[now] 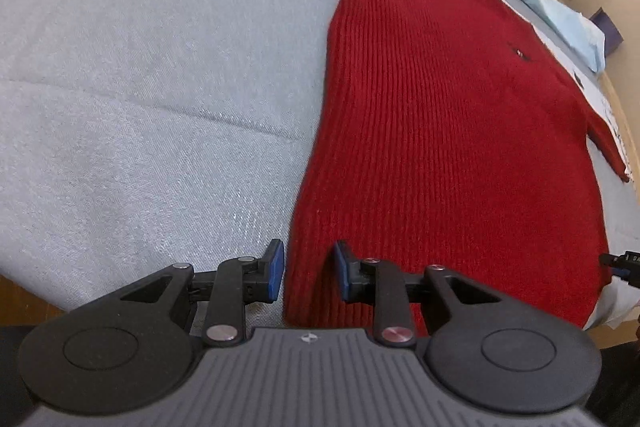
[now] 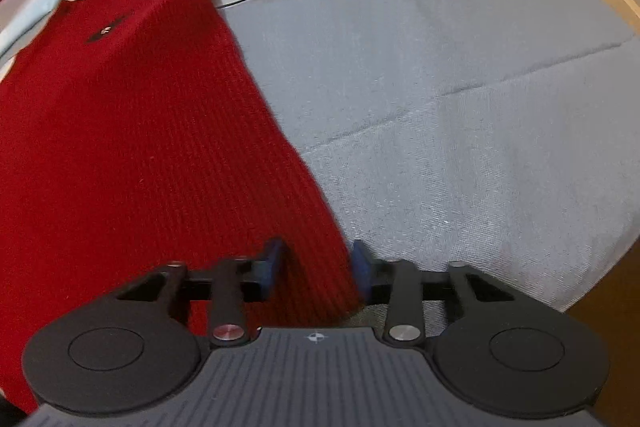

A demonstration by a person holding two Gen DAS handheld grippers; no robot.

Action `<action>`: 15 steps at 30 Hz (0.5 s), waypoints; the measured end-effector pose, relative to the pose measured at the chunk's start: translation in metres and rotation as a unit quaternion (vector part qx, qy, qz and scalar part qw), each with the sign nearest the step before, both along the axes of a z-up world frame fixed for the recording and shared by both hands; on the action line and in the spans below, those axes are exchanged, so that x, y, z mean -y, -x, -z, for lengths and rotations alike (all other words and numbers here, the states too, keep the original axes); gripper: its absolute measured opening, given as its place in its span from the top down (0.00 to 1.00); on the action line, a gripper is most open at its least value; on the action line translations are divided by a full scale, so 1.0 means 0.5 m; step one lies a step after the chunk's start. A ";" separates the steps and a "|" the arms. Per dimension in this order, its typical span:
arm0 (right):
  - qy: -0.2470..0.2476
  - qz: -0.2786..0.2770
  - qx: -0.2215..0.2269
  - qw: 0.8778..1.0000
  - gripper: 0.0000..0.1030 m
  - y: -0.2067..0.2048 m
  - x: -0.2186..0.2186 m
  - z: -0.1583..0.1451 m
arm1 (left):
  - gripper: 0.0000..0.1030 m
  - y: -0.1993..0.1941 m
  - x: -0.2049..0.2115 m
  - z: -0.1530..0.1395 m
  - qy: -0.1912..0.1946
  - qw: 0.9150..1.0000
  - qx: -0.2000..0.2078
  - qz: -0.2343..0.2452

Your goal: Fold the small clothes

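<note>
Red knit sweater (image 1: pixel 440 107) spread flat on a grey padded surface (image 1: pixel 140 107), sleeves out to both sides. Left gripper (image 1: pixel 309 271) at the hem's left corner, right gripper (image 2: pixel 316 269) at the opposite corner — jaws partly spread, straddling the edge, not yet pinching.

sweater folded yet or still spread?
Spread: the red sweater lies flat on the grey cloth, both sleeves stretched straight out sideways.

black linkage arms, blue fingers (image 1: pixel 276 269), silver rivets
</note>
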State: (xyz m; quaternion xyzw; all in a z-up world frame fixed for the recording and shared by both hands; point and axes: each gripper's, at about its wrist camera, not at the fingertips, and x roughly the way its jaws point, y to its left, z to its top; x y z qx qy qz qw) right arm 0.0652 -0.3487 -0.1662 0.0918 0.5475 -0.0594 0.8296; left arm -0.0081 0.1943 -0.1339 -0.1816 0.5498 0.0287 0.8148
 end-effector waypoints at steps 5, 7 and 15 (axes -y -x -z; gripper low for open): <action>-0.043 -0.011 0.039 0.998 0.91 0.021 0.016 -0.023 | 0.94 0.004 0.003 -0.035 -0.009 0.999 0.031 0.010; -0.093 0.015 0.096 0.991 0.92 0.045 0.047 -0.064 | 0.94 0.023 -0.011 -0.086 0.009 0.997 0.076 0.004; -0.049 -0.001 0.019 0.999 0.92 0.064 0.041 -0.027 | 0.92 0.021 0.005 -0.053 -0.051 0.998 0.025 0.030</action>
